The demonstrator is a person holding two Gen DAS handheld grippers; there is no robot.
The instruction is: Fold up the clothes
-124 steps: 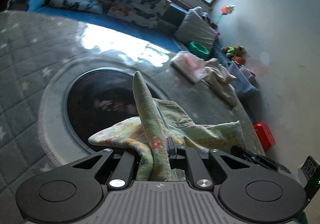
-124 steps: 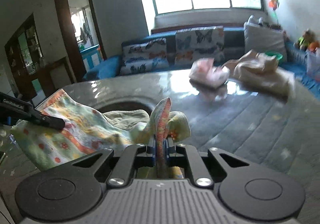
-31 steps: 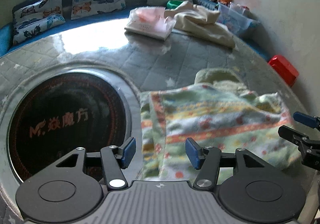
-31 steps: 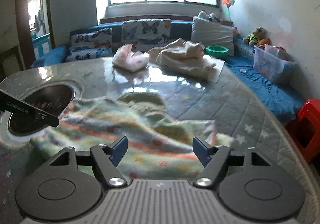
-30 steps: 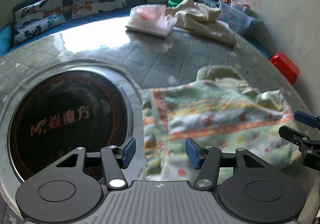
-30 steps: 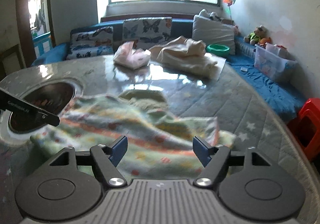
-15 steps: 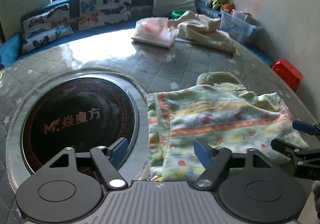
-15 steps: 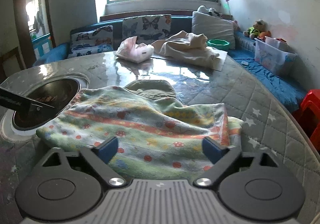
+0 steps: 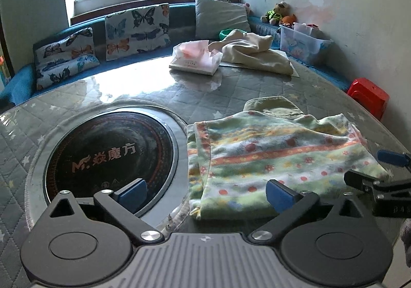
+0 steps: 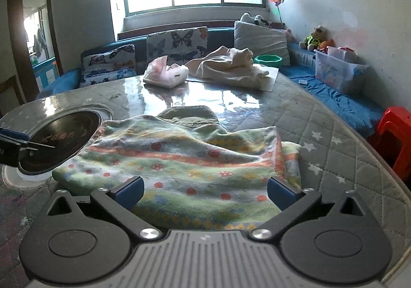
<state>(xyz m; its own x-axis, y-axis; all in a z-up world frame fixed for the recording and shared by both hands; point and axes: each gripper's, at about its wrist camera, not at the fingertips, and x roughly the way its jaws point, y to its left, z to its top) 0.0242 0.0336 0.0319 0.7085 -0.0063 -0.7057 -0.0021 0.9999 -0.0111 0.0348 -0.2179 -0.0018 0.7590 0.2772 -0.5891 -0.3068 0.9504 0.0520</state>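
Note:
A green towel-like garment (image 9: pixel 277 156) with orange stripes and red dots lies folded flat on the quilted round table (image 9: pixel 231 90). It covers most of an olive garment (image 9: pixel 272 105) whose far edge sticks out. My left gripper (image 9: pixel 205 194) hovers at the garment's near left corner, jaws opening wide, nothing pressed between the blue pads. In the right wrist view the garment (image 10: pixel 185 159) lies just beyond my right gripper (image 10: pixel 205 192), whose jaws are also opening and grip nothing. That right gripper (image 9: pixel 377 168) shows at the garment's right edge in the left wrist view.
A black round cooktop (image 9: pixel 110 154) is set in the table left of the garment. At the far side lie a pink tissue pack (image 9: pixel 195 59) and a cream cloth (image 9: pixel 254 54). A blue sofa with cushions (image 9: pixel 138 28) runs behind; a red stool (image 9: pixel 367 97) stands right.
Both grippers, earlier shut on the lifted garment, have let it go. Over the last second both pairs of jaws spread wider and drew back slightly; the garment lies still.

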